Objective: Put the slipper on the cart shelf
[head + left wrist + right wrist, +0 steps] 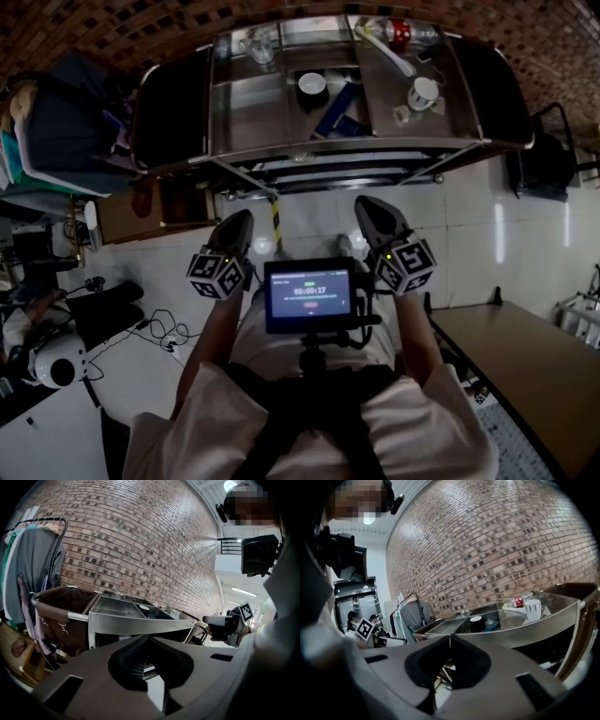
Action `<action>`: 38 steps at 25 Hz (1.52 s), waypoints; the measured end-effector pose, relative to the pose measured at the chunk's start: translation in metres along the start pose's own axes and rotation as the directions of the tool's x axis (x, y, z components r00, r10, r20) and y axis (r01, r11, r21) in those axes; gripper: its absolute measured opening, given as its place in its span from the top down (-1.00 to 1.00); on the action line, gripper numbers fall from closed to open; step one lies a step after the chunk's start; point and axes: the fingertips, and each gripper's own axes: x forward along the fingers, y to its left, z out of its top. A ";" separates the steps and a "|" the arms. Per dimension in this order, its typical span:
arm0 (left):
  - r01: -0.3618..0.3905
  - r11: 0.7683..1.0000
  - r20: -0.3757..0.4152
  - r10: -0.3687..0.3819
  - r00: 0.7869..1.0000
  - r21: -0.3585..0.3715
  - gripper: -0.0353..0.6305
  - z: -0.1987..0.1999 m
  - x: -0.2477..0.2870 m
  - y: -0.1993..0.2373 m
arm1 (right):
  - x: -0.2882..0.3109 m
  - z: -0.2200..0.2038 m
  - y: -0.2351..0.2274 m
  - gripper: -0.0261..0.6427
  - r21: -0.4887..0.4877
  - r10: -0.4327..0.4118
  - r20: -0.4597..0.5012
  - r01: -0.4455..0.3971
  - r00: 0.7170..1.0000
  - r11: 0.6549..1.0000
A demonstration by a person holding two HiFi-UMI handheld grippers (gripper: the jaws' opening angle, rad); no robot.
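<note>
A steel cart (356, 148) stands ahead of me, with a divided top tray and lower shelves (323, 174). A flat blue thing (339, 110), perhaps the slipper, lies in the middle top compartment beside a black bowl (311, 87); it shows again in the right gripper view (492, 626). My left gripper (241, 221) hangs in front of the cart, short of its lower shelves, jaws shut and empty (149, 640). My right gripper (367, 208) is level with it, also shut with nothing held (450, 637).
On the cart top stand a white cup (424, 92), a red-labelled bottle (400, 34) and a glass (259, 47). Dark bags hang at both cart ends (173, 108). A clothes rack (33, 569) stands left, a wooden table (530, 361) right, a black chair (546, 157) beyond.
</note>
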 end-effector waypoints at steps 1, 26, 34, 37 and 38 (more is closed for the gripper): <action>0.001 1.000 0.005 -0.001 1.000 0.003 0.89 0.001 -0.001 -0.001 | 0.002 0.000 0.001 0.88 0.000 0.004 -0.002 -0.004 1.000 1.000; -0.014 1.000 0.022 0.014 1.000 -0.019 0.89 -0.007 -0.018 0.018 | 0.059 -0.043 0.009 0.88 -0.047 0.022 -0.160 -0.030 0.987 0.998; -0.061 0.997 0.027 0.062 0.998 -0.047 0.89 -0.013 -0.041 0.047 | 0.088 -0.078 0.015 0.88 -0.078 0.004 -0.250 -0.024 0.968 0.997; -0.073 0.996 0.026 0.074 0.997 -0.052 0.89 -0.014 -0.050 0.057 | 0.100 -0.083 0.019 0.88 -0.089 -0.006 -0.258 -0.018 0.966 0.996; -0.076 0.996 0.027 0.077 0.997 -0.052 0.89 -0.014 -0.053 0.061 | 0.104 -0.084 0.021 0.88 -0.090 -0.004 -0.260 -0.020 0.966 0.996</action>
